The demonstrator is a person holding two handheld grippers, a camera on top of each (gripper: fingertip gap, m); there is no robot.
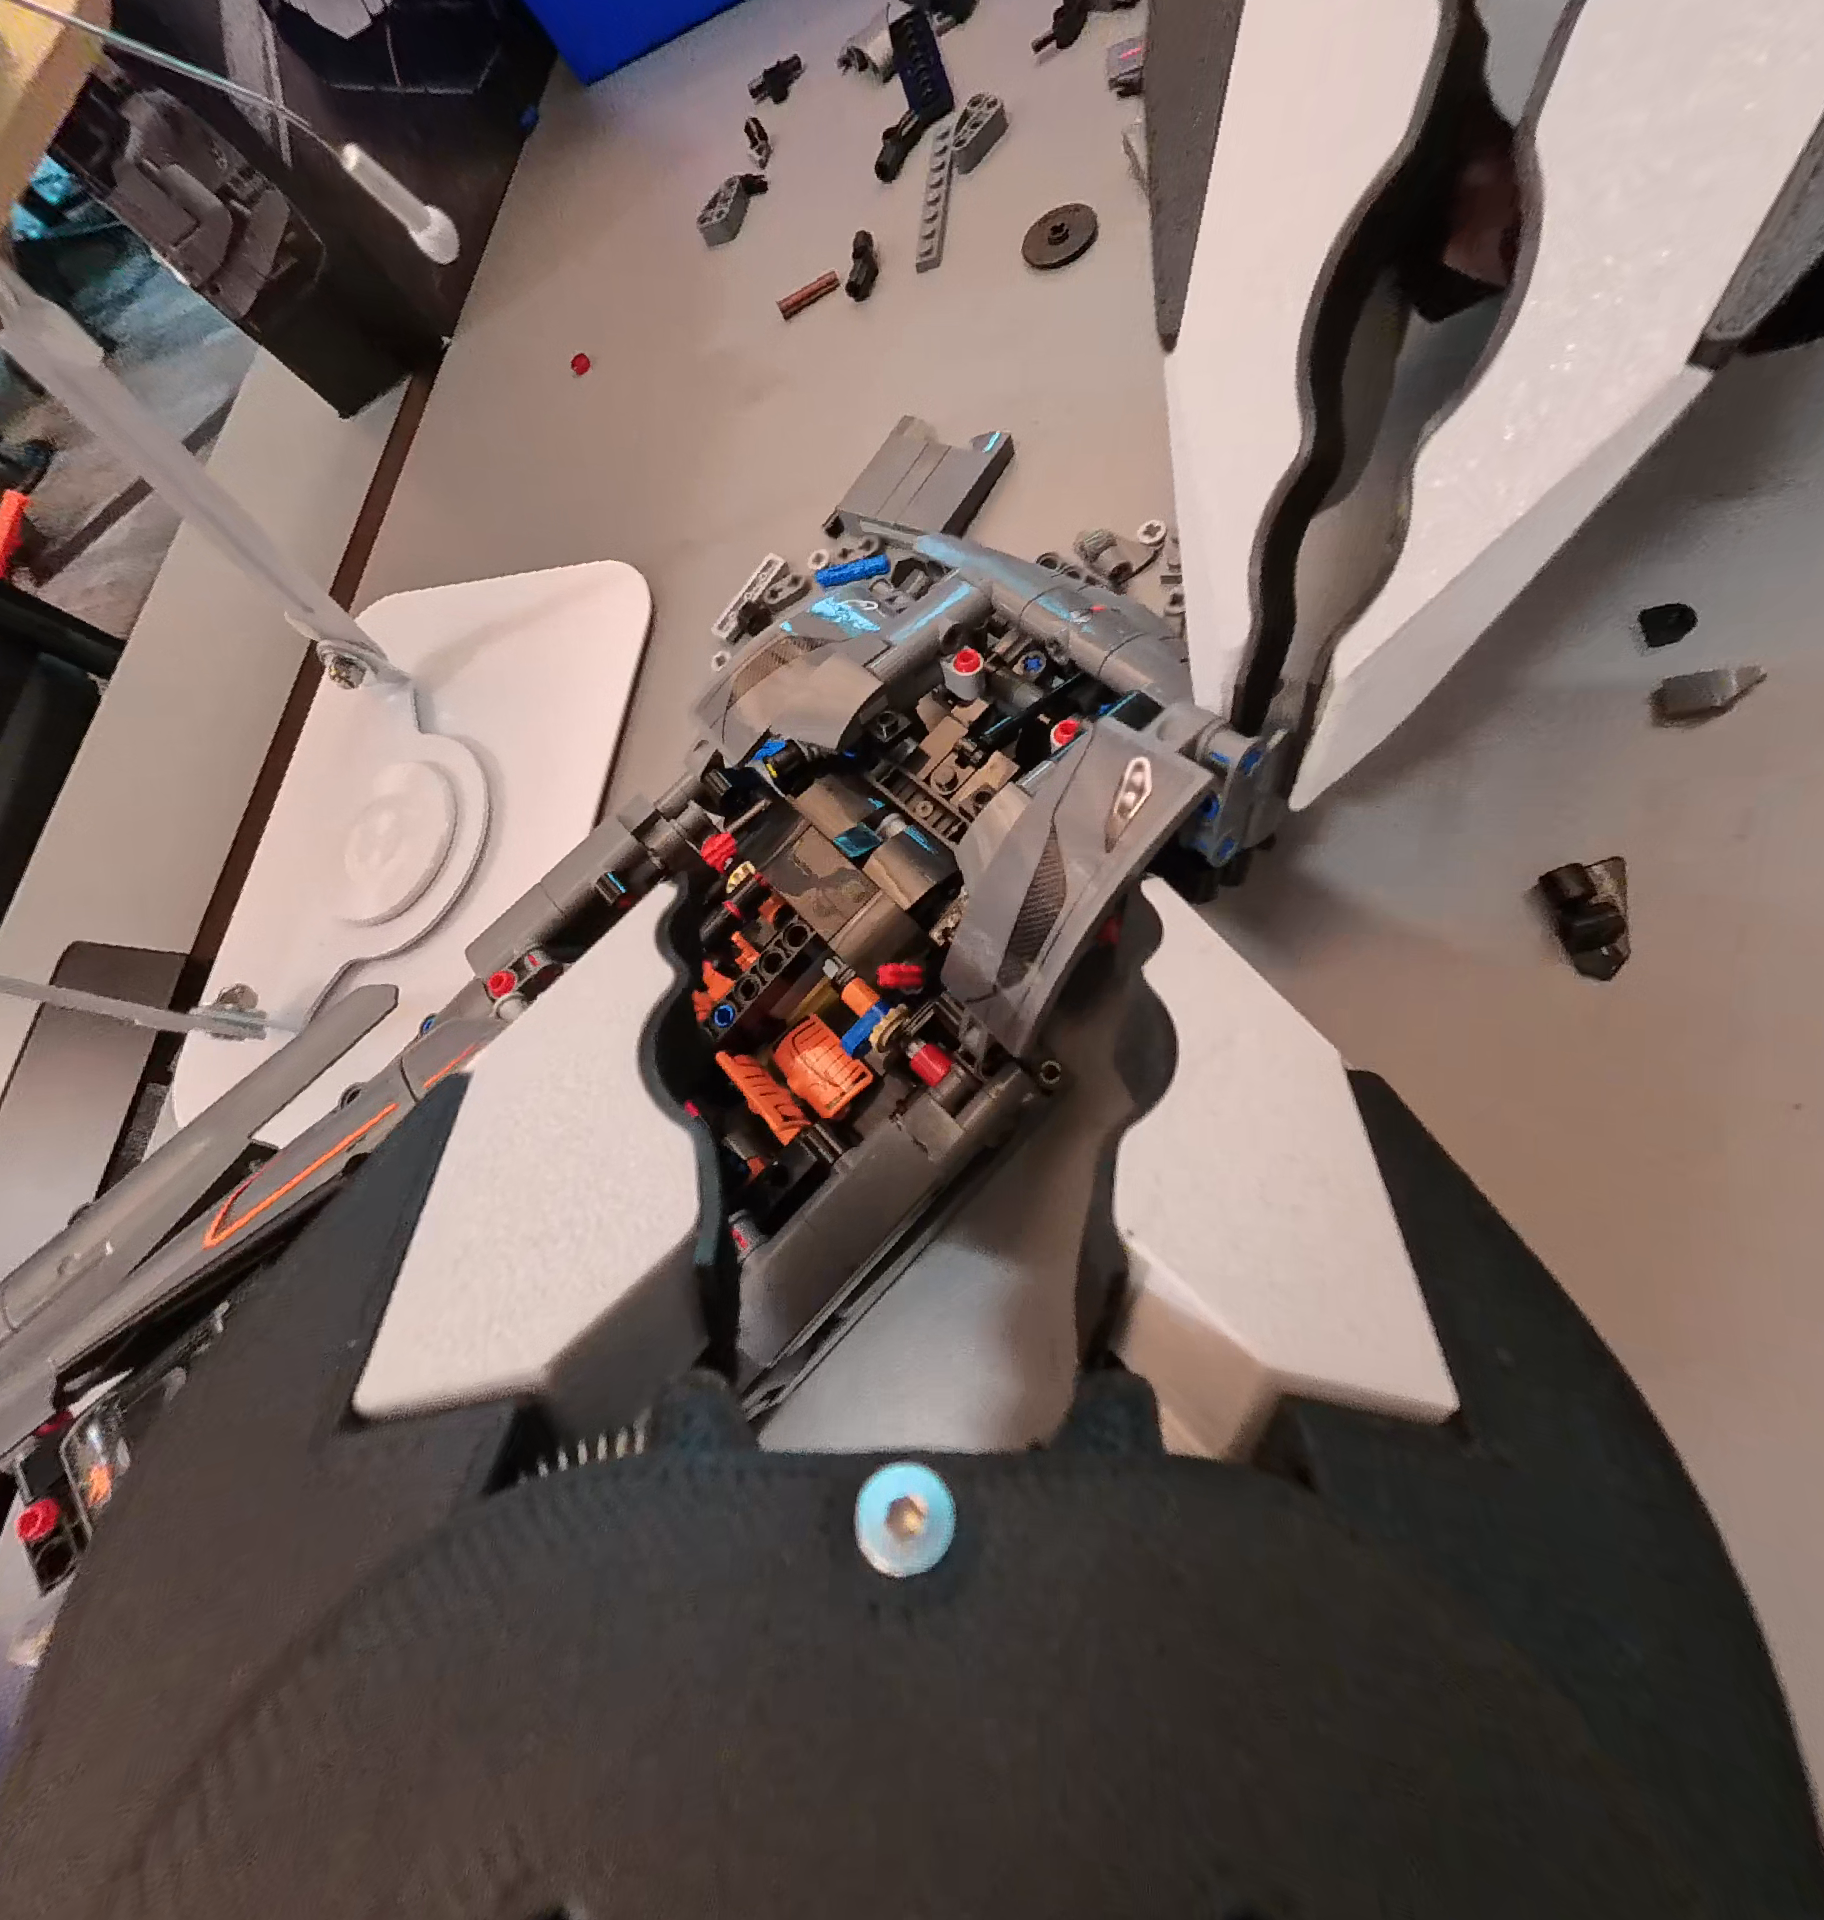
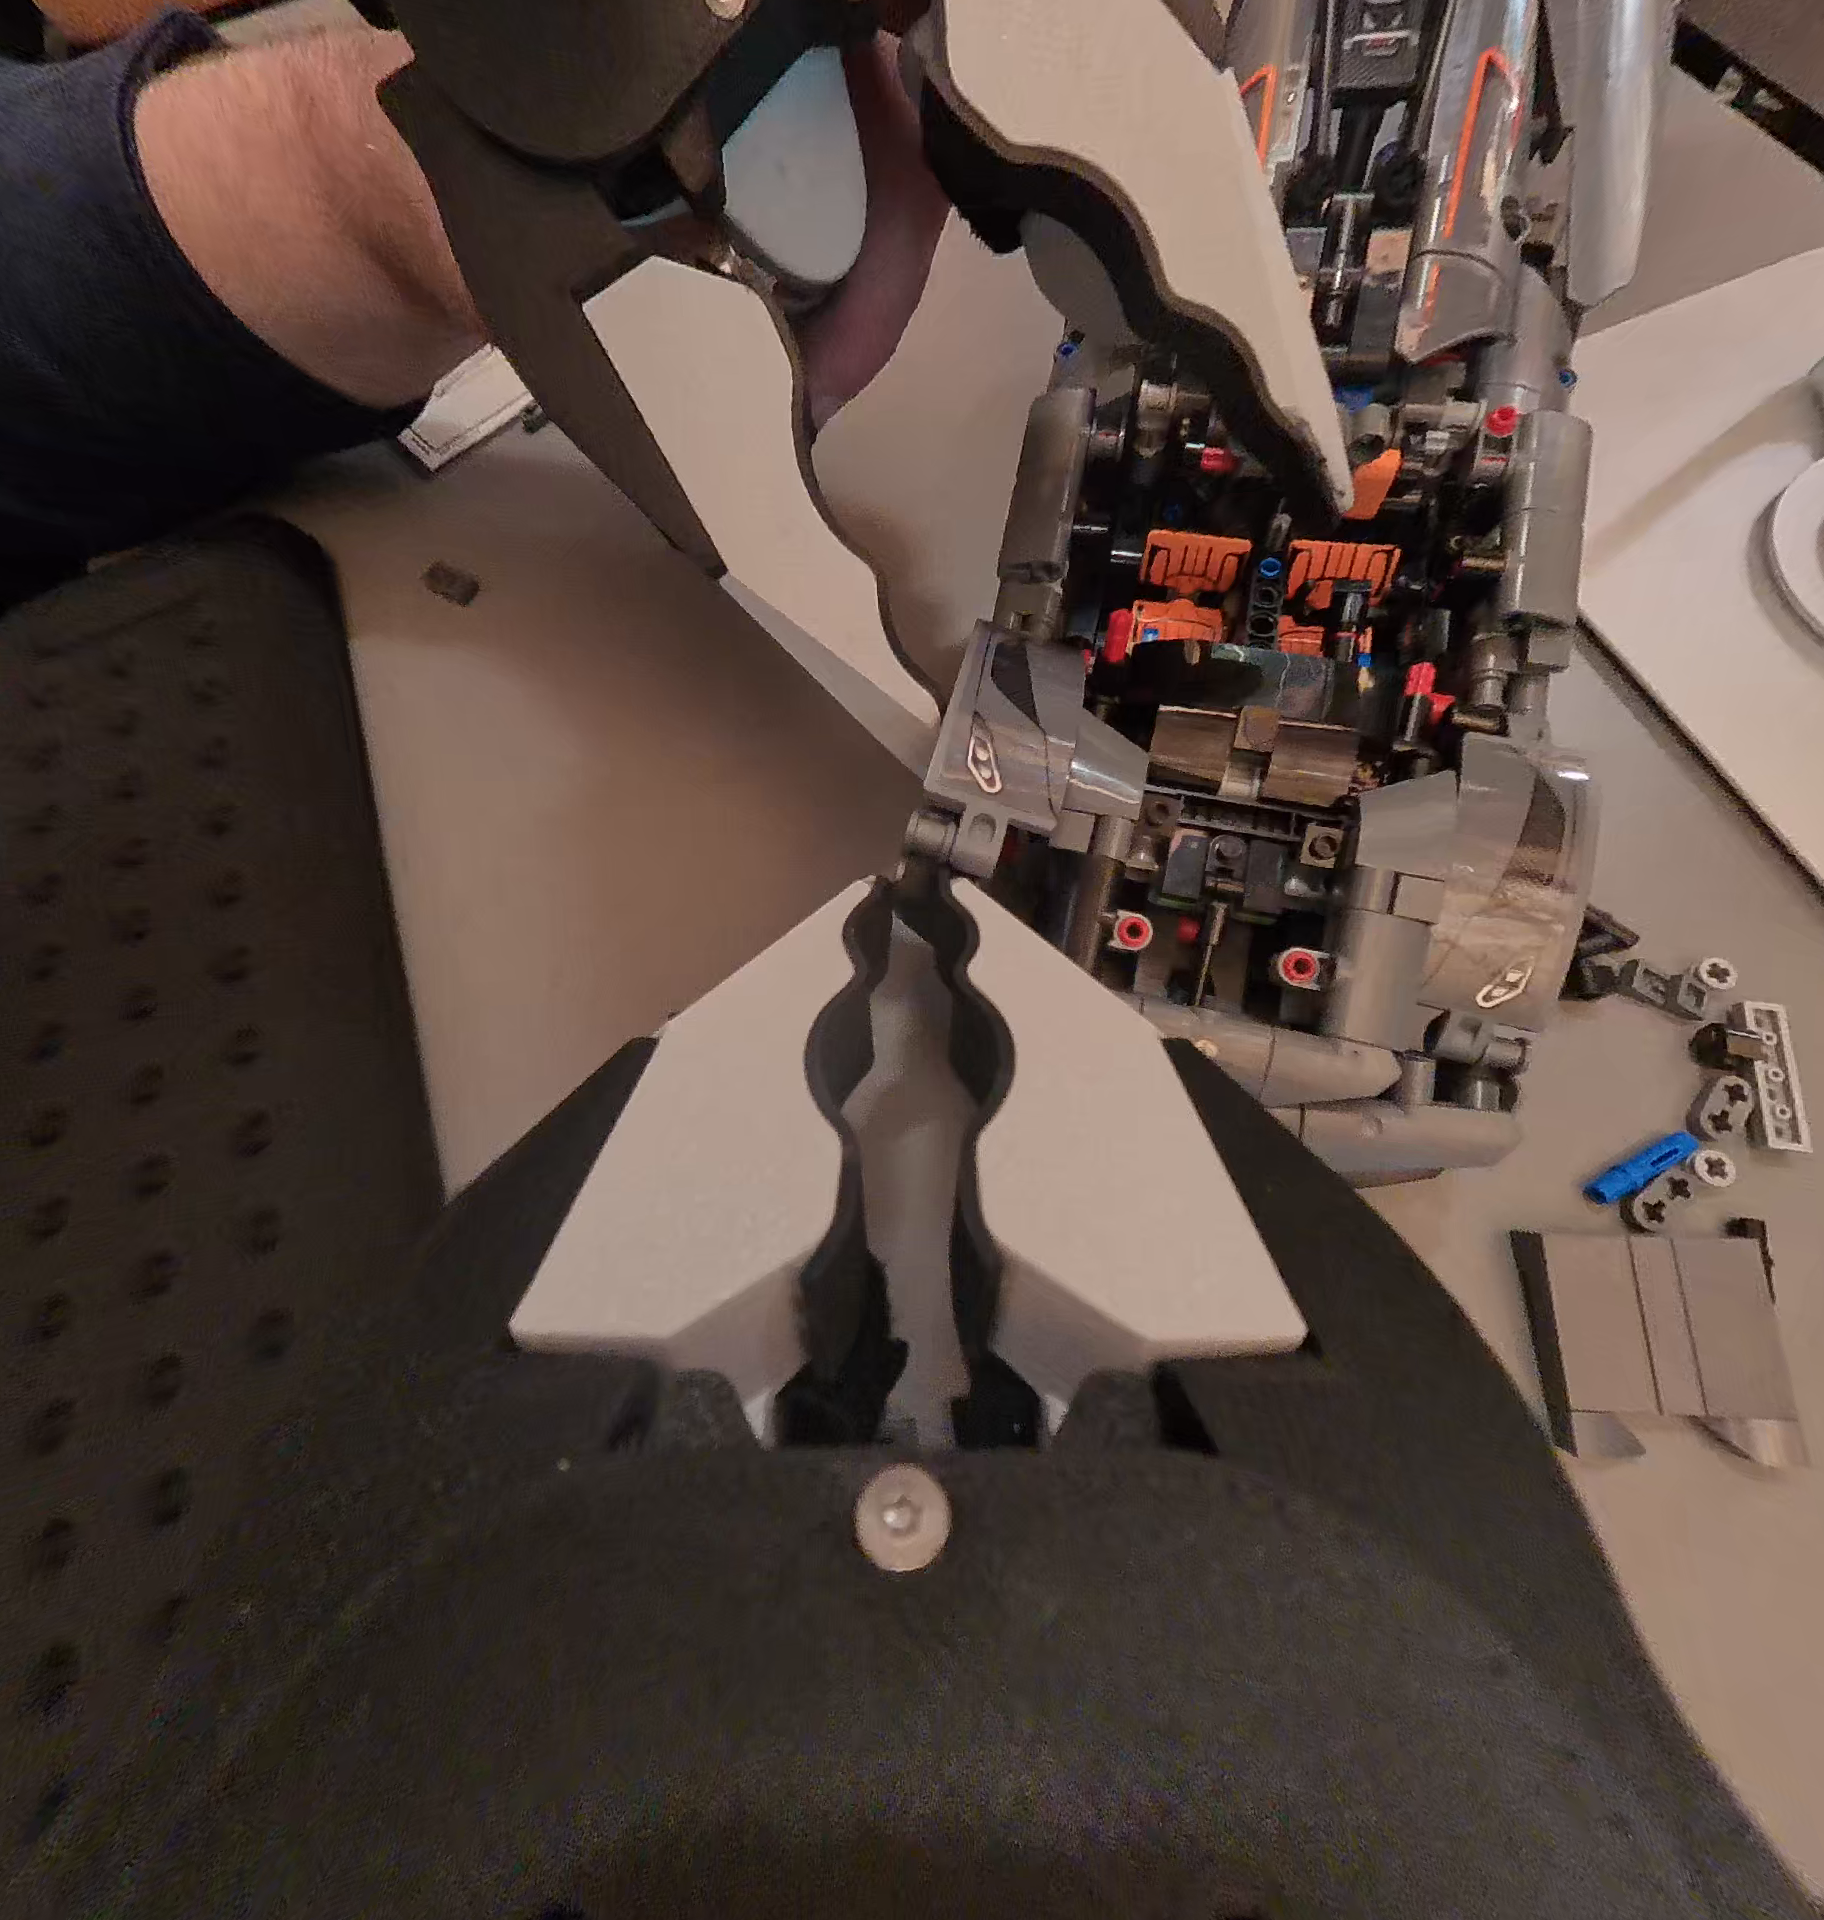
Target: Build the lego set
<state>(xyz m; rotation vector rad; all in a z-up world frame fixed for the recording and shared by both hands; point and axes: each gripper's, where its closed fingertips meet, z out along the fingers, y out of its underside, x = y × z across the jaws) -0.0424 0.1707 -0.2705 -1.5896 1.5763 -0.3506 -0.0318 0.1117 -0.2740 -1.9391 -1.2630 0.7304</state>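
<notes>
The pale bench (image 1: 627, 436) fills both views, and in the middle of it sits the big grey lego model (image 1: 887, 831), a half-built vehicle with its top open, showing orange seats (image 2: 1199, 566) and red and blue pins inside. The left gripper (image 1: 908, 1039) is clenched on the near end of the model in the left wrist view, one white finger pressed against each side of the cockpit section. The right gripper (image 2: 913, 904) comes in from the other end; its wavy black pads are nearly together and its tips pinch a small grey connector (image 2: 934, 831) at the model's front corner, so it is grasping the model there. In the right wrist view the left gripper (image 2: 1136, 634) reaches down from the top, with a person's forearm and dark sleeve (image 2: 56, 312) behind it. To the model's left in the left wrist view lies a white stand base (image 1: 534, 665) with a clear arm. A flat grey panel (image 2: 1666, 1340) rests just beside the model's nose, and near it lie a blue pin (image 2: 1640, 1164) and small grey connectors (image 2: 1677, 1184). Farther off, a scatter of loose black and grey pieces (image 1: 939, 166) and one tiny red stud (image 1: 579, 363) dot the bench.
</notes>
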